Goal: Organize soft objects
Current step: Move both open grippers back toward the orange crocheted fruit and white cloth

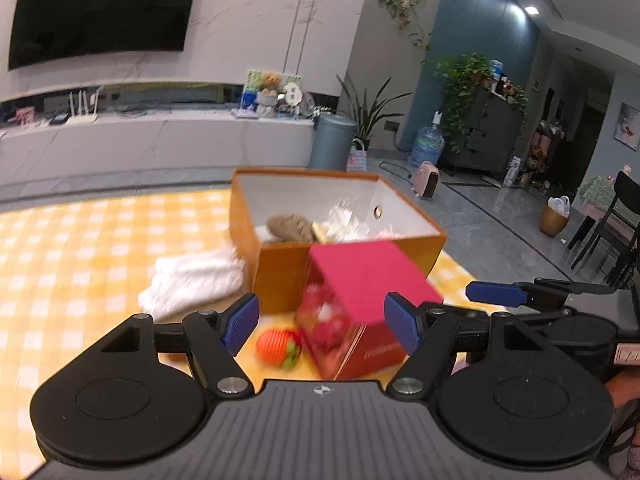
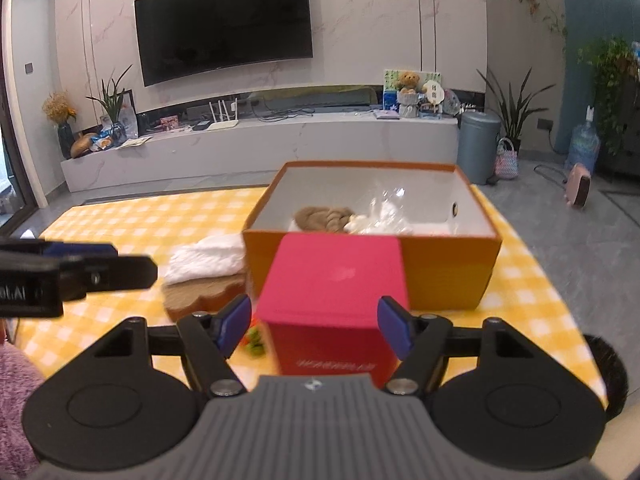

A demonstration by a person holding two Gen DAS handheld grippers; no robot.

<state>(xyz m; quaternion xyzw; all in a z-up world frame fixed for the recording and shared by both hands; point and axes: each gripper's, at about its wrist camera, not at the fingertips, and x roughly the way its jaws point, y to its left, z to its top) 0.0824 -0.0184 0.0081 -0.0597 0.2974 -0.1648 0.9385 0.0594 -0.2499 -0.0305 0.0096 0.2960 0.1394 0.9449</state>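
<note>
An open orange box (image 1: pixel 280 276) (image 2: pixel 448 276) stands on the yellow checked cloth and holds a tan knitted item (image 1: pixel 290 227) (image 2: pixel 324 218) and crinkly white stuff (image 1: pixel 344 220) (image 2: pixel 380 216). A red box (image 1: pixel 360 304) (image 2: pixel 336 296) stands in front of it, between the fingertips of each gripper. My left gripper (image 1: pixel 322 326) is open. My right gripper (image 2: pixel 314 326) is open, its jaws either side of the red box. An orange knitted toy (image 1: pixel 278 347) lies left of the red box; only a sliver of it shows in the right wrist view (image 2: pixel 254 340). A white folded towel (image 1: pixel 192 280) (image 2: pixel 208 258) lies left of the orange box.
A tan mat (image 2: pixel 200 298) lies under the towel. The cloth (image 1: pixel 80 248) (image 2: pixel 140 220) spreads to the left. Beyond are a TV console (image 2: pixel 260 140), a grey bin (image 1: pixel 332 142) (image 2: pixel 478 146), plants, a pink heater (image 1: pixel 426 179) and dark chairs (image 1: pixel 612 224).
</note>
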